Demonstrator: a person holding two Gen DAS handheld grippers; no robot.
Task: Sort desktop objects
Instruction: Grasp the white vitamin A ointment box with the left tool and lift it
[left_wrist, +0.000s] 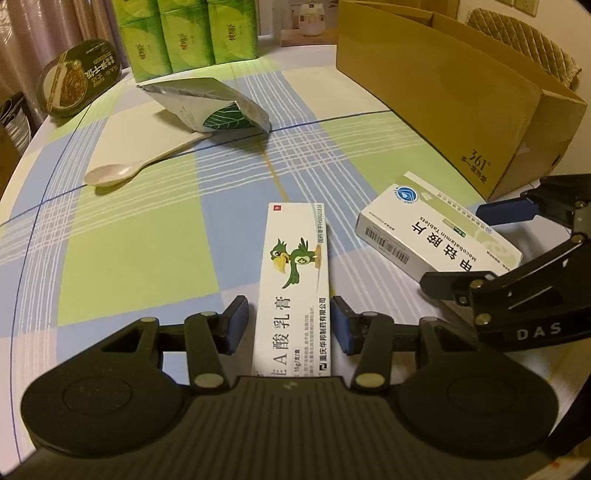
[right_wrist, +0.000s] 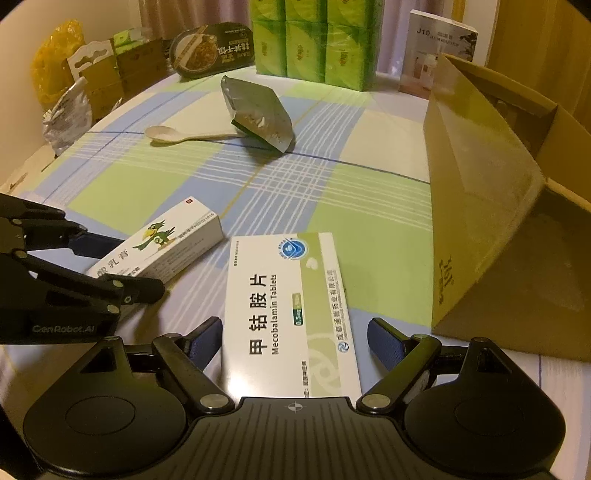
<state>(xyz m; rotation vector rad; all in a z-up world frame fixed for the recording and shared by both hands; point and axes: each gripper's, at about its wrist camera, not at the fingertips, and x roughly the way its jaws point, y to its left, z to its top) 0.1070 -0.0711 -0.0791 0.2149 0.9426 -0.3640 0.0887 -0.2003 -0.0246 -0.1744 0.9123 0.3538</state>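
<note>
Each gripper straddles its carton unclamped, the left gripper (left_wrist: 290, 326) around the ointment box (left_wrist: 293, 288), the right gripper (right_wrist: 291, 341), wider, around the Mecobalamin tablets box (right_wrist: 291, 314); next, both must close squarely.

My table's cloth (left_wrist: 147, 240) is checked green, blue and cream. At twelve o'clock, the white ointment box (left_wrist: 295, 280) bears a green parrot; the tablet box (right_wrist: 291, 314) is white and olive.

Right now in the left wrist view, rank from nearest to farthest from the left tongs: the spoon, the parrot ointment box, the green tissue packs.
1. Parrot ointment box, lying between the left tongs.
2. Spoon, mid-table, to the left.
3. Green tissue packs, at the far edge.
</note>
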